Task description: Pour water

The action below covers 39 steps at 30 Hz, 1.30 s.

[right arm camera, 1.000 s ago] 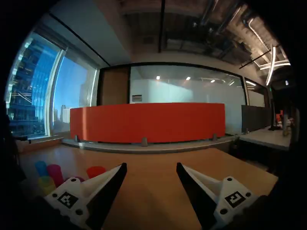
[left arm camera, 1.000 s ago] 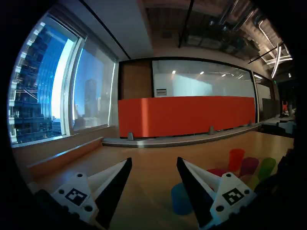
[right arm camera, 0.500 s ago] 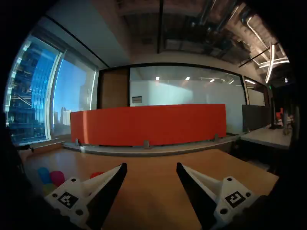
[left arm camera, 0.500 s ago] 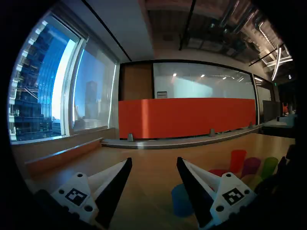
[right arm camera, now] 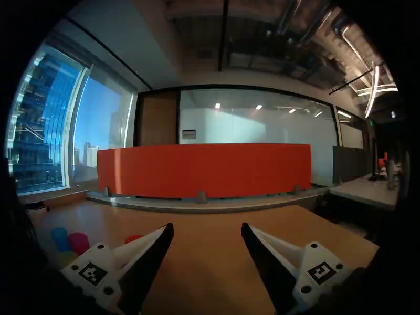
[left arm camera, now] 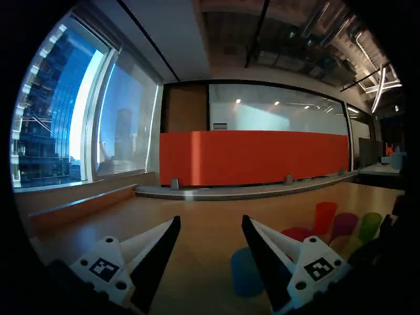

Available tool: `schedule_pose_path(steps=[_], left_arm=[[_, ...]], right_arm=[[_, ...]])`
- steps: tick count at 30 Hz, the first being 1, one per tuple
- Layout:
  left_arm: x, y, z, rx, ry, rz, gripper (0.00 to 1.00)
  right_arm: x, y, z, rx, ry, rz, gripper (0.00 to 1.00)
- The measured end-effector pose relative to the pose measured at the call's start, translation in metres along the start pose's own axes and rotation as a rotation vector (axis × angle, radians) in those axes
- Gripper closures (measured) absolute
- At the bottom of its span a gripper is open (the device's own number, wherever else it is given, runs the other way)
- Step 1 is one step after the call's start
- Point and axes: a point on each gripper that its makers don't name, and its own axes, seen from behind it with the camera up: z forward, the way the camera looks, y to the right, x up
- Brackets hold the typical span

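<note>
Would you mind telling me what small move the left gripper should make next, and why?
Probably swing the left gripper a little to its right, toward the blue cup. Its jaws stand open and hold nothing. The blue cup and the other cups cluster off to that side on the wooden table, with the blue one nearest.

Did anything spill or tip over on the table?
Nothing stands out. The cups sit bunched together on the table, none plainly tipped, and I see no puddle. The left gripper and right gripper are open and empty.
</note>
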Motion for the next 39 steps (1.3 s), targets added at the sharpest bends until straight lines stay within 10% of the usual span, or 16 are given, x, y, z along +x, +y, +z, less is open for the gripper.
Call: schedule_pose_path(steps=[39], left_arm=[[-0.012, 0.004, 0.015, -0.004, -0.021, -0.013, 0.14]], right_arm=[[0.001, -0.001, -0.006, 0.004, -0.003, 0.003, 0.00]])
